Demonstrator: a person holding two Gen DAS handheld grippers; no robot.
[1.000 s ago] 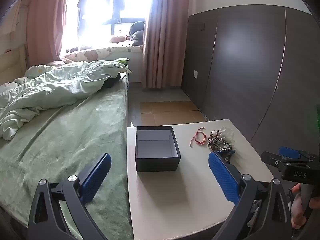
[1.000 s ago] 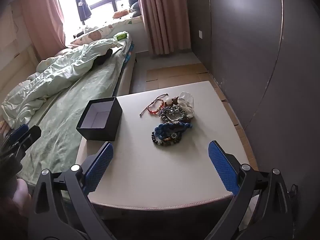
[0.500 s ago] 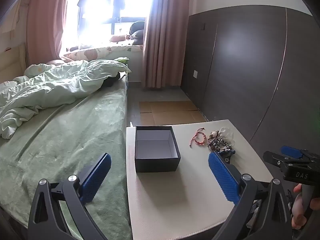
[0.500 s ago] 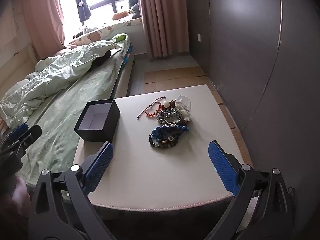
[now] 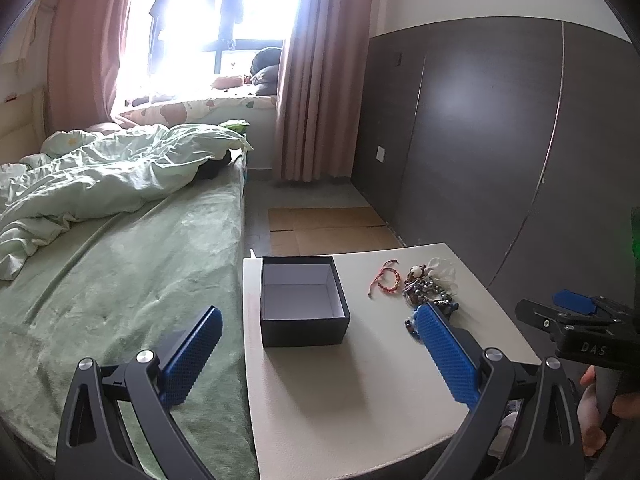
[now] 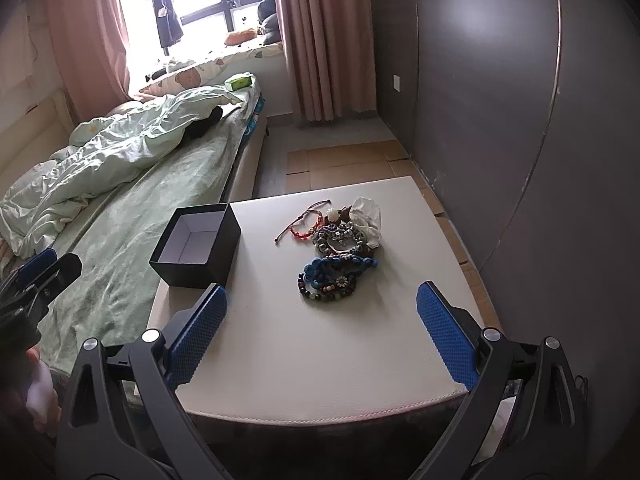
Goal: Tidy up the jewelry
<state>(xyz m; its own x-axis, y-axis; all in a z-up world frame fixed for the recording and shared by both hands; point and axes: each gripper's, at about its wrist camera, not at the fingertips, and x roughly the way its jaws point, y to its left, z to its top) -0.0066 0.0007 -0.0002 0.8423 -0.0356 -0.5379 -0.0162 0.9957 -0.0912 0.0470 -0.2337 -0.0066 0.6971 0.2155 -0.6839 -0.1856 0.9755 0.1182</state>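
Note:
An open, empty black box with a white inside stands at the left of a white table. To its right lies a heap of jewelry: a red cord bracelet, grey and dark bead bracelets and a blue bead necklace. My left gripper is open and empty, above the table's near side, before the box. My right gripper is open and empty, before the heap.
A bed with a green sheet and a rumpled quilt runs along the table's left side. A dark wardrobe wall stands on the right. Cardboard lies on the floor beyond the table.
My right gripper has drawn back and tilted a little, so the table and jewelry sit further off and more centred. The left view has barely shifted. Both grippers stay open.

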